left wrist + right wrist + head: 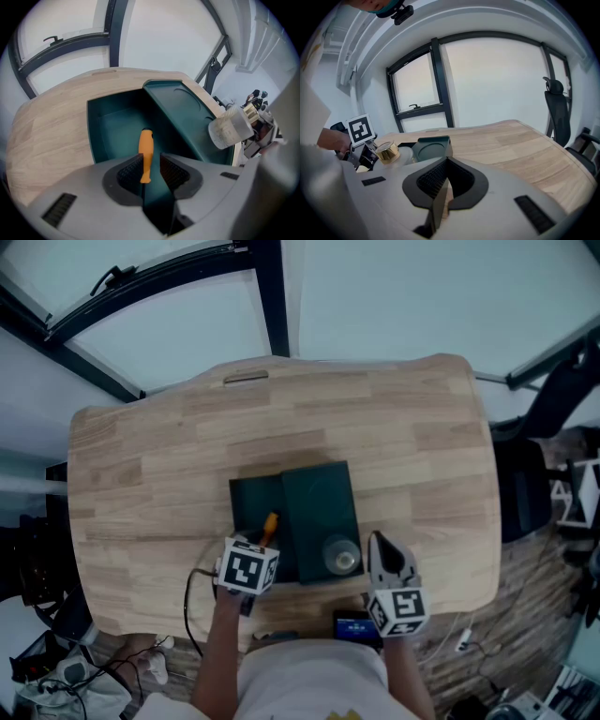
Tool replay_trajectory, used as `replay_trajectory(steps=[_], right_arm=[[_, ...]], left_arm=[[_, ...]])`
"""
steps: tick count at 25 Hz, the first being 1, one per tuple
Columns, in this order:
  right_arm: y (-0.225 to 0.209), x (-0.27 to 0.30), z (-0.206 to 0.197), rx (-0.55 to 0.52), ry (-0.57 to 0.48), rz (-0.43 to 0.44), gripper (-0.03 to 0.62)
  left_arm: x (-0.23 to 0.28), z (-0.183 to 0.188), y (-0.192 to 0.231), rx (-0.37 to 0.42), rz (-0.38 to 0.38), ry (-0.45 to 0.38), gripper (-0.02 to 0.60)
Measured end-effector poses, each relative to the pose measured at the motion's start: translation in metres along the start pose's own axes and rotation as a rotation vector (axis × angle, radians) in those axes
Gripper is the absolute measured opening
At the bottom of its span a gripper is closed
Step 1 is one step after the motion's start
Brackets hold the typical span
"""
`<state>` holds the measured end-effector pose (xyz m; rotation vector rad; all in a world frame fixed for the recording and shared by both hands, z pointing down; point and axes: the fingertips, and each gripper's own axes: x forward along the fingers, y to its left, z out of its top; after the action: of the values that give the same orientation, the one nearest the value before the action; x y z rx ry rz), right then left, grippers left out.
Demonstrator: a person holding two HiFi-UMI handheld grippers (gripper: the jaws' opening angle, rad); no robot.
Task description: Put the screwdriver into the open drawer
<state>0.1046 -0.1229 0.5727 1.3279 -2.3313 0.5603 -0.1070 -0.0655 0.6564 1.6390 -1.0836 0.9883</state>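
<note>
The screwdriver's orange handle [269, 524] points into the open dark green drawer [248, 502], at the left of a green box [319, 498] in the middle of the table. In the left gripper view the handle [146, 152] lies in the gap between the jaws over the drawer floor [112, 126]. It is close to the left pad and clear of the right one. My left gripper [261, 542] [151, 161] is open at the drawer's near end. My right gripper [378, 542] [446, 161] hovers shut and empty by the box's near right corner.
A clear jar with a gold lid [342, 556] [229, 129] [386, 151] stands on the box's near end, between the grippers. A small dark device [354, 624] and a cable [192, 601] lie at the wooden table's [169, 474] near edge. An office chair [555, 117] stands beyond the table.
</note>
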Motion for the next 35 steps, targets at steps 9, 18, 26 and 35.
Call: replay_trajectory(steps=[9,18,26,35], right_arm=[[-0.001,-0.001,0.002,-0.002,-0.001,-0.001,-0.003],[0.000,0.000,-0.003,0.000,0.006,0.008,-0.003],[-0.003,0.004,-0.004,0.005,0.014,0.002,-0.003],[-0.004,0.004,-0.004,0.005,0.015,0.005,-0.003]], left_arm=[[-0.004,0.012,-0.003,-0.023,-0.025,-0.079,0.109],[0.006,0.008,0.008,0.002,0.055,-0.042,0.109],[0.025,0.005,-0.002,0.144,0.095,0.094,0.109],[0.016,0.019,0.010,0.086,0.097,0.127,0.109]])
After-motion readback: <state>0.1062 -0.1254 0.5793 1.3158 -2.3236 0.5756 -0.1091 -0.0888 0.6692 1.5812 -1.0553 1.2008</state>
